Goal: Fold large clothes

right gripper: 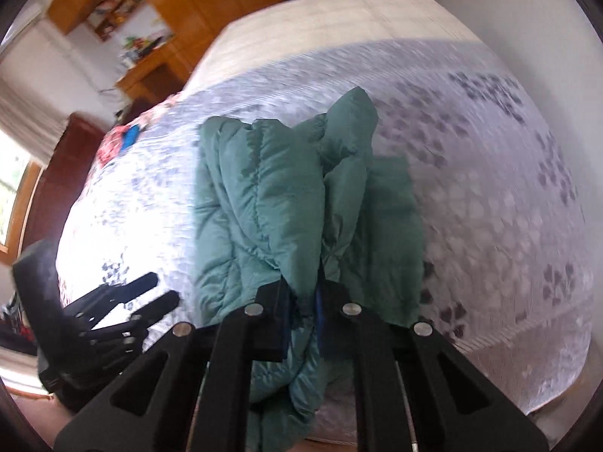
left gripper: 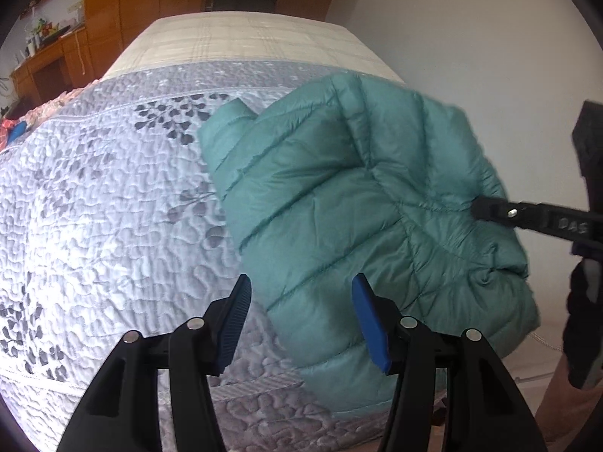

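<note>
A teal quilted puffer jacket (left gripper: 361,203) is bunched and folded, held up over the near right part of the bed. My left gripper (left gripper: 301,293) is open and empty, its blue pads just in front of the jacket's lower left edge. My right gripper (right gripper: 303,293) is shut on a fold of the jacket (right gripper: 271,203), which hangs down between and below its fingers. In the left wrist view the right gripper (left gripper: 486,209) comes in from the right and pinches the jacket's right side. In the right wrist view the left gripper (right gripper: 150,301) shows at lower left, open.
The bed carries a white and grey quilted cover with a leaf print (left gripper: 94,196) and a beige plaid sheet (left gripper: 245,45) further back. A small pile of floral cloth with something blue (left gripper: 19,128) lies at the far left. Wooden cabinets (left gripper: 113,11) stand behind. A white wall (left gripper: 490,56) is on the right.
</note>
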A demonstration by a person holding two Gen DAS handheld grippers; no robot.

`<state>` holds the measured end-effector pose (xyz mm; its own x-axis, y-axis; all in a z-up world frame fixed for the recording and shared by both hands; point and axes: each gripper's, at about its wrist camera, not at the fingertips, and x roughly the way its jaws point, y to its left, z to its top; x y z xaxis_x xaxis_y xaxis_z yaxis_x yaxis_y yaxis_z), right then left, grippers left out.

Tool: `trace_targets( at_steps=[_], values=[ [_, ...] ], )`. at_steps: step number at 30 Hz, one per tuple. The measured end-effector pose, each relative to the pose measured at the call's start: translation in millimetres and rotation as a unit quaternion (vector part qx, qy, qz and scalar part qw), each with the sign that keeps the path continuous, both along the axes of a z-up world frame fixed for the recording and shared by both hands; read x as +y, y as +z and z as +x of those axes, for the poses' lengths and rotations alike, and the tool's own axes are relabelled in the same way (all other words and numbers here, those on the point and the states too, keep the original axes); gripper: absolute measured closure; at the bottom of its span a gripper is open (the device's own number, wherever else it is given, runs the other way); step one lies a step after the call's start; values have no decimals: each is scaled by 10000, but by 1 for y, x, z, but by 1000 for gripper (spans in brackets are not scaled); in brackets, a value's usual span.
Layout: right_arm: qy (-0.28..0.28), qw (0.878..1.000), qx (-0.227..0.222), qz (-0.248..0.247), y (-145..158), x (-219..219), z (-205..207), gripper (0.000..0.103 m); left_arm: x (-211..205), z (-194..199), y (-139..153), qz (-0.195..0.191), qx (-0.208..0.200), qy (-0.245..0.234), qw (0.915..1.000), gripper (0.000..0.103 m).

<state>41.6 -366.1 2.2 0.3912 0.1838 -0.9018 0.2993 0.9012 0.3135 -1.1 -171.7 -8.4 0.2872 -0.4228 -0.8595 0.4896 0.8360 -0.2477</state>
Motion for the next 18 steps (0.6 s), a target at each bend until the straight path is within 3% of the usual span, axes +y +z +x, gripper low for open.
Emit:
trace_targets(
  at_steps=[6, 12, 18],
  values=[
    [-550, 9966, 577, 215, -62, -37, -12, 92, -41, 0, -26, 11, 266, -290, 9992, 48],
    [-407, 9959, 746, 298, -97, -46, -13, 89, -64, -1, -51, 316, 258, -402, 9984, 45],
    [-344, 9939, 767, 712, -120, -60, -12, 84, -64, 7, -77, 352, 394, -401, 9978, 44]
  ],
)
